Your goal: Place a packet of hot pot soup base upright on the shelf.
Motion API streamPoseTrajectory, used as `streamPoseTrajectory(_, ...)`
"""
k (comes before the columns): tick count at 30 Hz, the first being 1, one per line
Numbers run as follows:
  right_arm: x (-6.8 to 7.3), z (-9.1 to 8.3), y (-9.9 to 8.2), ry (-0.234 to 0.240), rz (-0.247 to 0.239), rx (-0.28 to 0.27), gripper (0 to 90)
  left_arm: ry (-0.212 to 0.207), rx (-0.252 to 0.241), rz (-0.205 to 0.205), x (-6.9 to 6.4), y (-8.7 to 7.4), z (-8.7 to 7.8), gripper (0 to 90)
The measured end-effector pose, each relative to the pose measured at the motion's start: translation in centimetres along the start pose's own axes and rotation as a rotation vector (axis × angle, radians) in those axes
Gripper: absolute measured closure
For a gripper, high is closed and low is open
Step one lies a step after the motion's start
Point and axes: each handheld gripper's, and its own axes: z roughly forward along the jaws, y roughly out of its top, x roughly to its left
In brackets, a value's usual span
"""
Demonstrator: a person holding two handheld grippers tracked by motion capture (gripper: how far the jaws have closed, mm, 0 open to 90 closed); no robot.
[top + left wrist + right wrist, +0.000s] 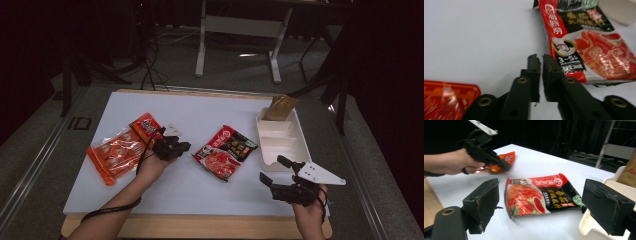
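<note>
Red-black sauce packet (584, 45): Chinese print, "3~5" legible, rest blurred. Left gripper (541, 62) pressed together, empty; right gripper (539, 202) spread.

Red-black packet (584, 45) reads "3~5"

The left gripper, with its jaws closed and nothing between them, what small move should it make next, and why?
Probably it should open its jaws and move toward the red and black sauce packet. The left gripper is shut on nothing and points at the packet's near edge, with bare table between them. The orange packet lies behind it, and the right gripper waits open beside the white tray.
</note>
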Motion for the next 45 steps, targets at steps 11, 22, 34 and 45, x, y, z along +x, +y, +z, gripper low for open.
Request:
streamPoseTrajectory(11,-0.3,0.4,-0.6,0.030,0.011,0.018,14.3,-0.027,0.091,0.005,-0.2,-0.3,3.0,89.5)
streamPoseTrajectory(22,-0.6,0.4,-0.8,0.037,0.023,0.023,14.4,-0.079,0.142,0.038,-1.2,-0.7,3.3,89.5)
streamPoseTrajectory(34,-0.3,0.4,-0.6,0.029,0.013,0.024,14.4,-0.136,0.171,0.057,-3.8,-1.7,3.0,89.3)
streamPoseTrajectory(45,-0.2,0.3,-0.5,0.031,0.014,0.020,14.4,-0.165,0.192,0.078,-5.5,-1.7,2.9,89.3)
